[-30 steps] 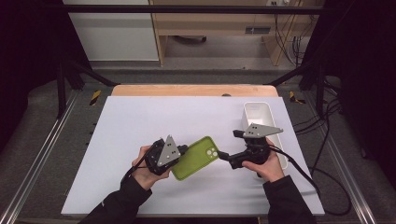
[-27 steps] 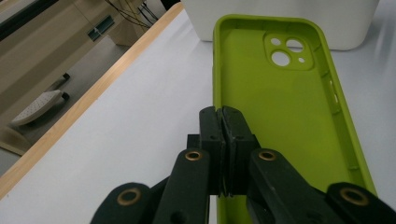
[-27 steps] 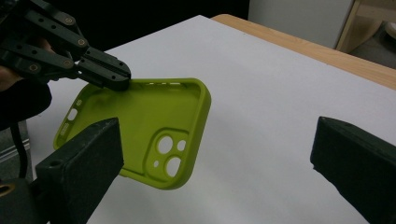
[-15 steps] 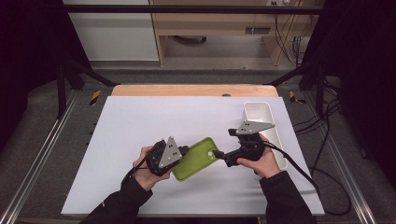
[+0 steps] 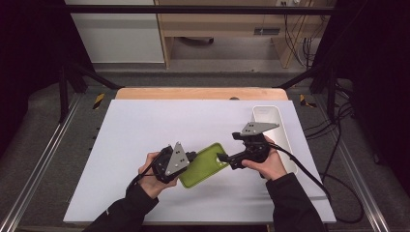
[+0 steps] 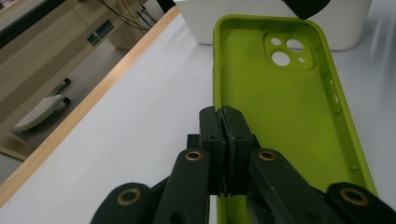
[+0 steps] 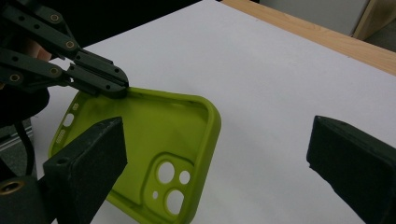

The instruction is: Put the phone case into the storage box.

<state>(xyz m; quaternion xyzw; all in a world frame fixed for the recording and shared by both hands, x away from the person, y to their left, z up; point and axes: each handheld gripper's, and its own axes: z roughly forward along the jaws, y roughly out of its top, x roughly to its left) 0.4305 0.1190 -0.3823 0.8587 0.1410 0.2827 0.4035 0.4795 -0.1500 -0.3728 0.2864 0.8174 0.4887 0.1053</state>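
While the left gripper (image 6: 223,140) pinches the long side wall of the green phone case (image 5: 204,164), the right gripper (image 5: 223,158) waits with its jaws wide apart at the camera-hole end. The case sits near the middle of the white table (image 5: 145,125), open side up, with the white tray (image 5: 273,121) off at about 2 o'clock from it.

I think the step now is to get a second hold on the case. Next, the right gripper should slide its jaws over the case rim at that end and squeeze gently, so the soft case does not bend or slip out of the other claw.

From the left gripper view you can see its two jaws pressed tight together on the thin wall, and the tray (image 6: 280,28) just past the far end of the case (image 6: 280,112). From the right gripper view you can see the big gap between its own jaws and the holes in the case (image 7: 154,144) close to its lower jaw. From the high view you can see both hands and where everything sits on the table.
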